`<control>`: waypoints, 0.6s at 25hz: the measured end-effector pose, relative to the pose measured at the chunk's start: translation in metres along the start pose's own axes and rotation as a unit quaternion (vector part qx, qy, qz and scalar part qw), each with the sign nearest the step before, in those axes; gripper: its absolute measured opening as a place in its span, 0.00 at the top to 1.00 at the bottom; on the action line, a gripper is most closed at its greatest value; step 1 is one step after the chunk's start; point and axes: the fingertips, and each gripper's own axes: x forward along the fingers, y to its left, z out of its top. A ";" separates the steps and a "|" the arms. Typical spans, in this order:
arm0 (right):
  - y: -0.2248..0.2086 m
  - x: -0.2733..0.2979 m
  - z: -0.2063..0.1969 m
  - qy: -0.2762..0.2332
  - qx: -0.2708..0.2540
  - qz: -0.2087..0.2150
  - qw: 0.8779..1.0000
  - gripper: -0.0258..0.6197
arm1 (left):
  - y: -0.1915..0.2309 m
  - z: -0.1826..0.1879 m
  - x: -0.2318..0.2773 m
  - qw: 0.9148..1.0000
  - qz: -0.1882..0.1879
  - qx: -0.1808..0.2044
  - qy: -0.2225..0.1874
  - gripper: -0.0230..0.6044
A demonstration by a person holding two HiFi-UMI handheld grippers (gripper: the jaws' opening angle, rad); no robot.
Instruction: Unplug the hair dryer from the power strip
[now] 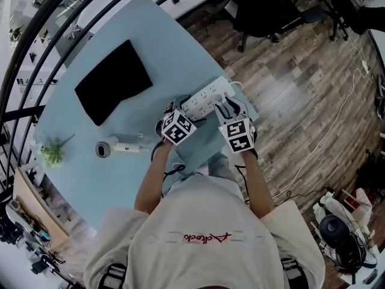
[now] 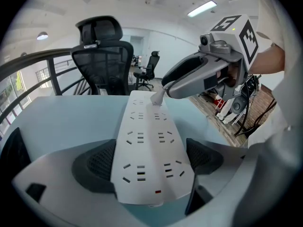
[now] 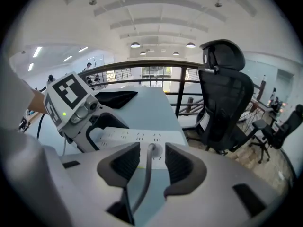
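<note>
The table (image 1: 162, 47) was a pale blue slab with a slanted far edge, set on a wood-plank floor (image 1: 301, 95) beside a dark curved railing (image 3: 156, 65). Black office chairs (image 3: 225, 103) stood off the far right of the table, and round lamps (image 3: 135, 45) hung from a white beamed ceiling. A flat black mat (image 1: 113, 80) lay at the far left of the tabletop, and a small green plant (image 1: 51, 153) sat at the near left edge.

The white power strip (image 2: 144, 126) lay near the right edge, running from near to far. The left gripper (image 2: 150, 162) was clamped across its near end, both pads pressed against the long sides. The hair dryer (image 1: 117, 147) lay on its side well to the left of the strip, between the plant and the grippers.

The right gripper (image 3: 151, 159) had its jaws spread wide. The grey cord (image 3: 146, 178) ran up between them with a gap on each side, held by neither pad. Just past the jaw tips, the round white plug (image 3: 154, 150) sat in a socket toward the strip's far end.
</note>
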 end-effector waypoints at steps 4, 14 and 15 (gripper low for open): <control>-0.002 0.011 -0.003 0.019 0.001 -0.009 1.000 0.72 | 0.001 0.000 0.000 1.000 -0.002 0.000 -0.002 0.26; -0.007 0.034 -0.012 0.047 0.007 -0.011 0.999 0.72 | 0.001 -0.002 0.001 1.000 -0.009 -0.004 -0.007 0.26; -0.008 0.035 -0.013 0.049 0.008 -0.012 0.999 0.72 | 0.001 -0.002 0.001 1.000 -0.009 -0.005 -0.007 0.26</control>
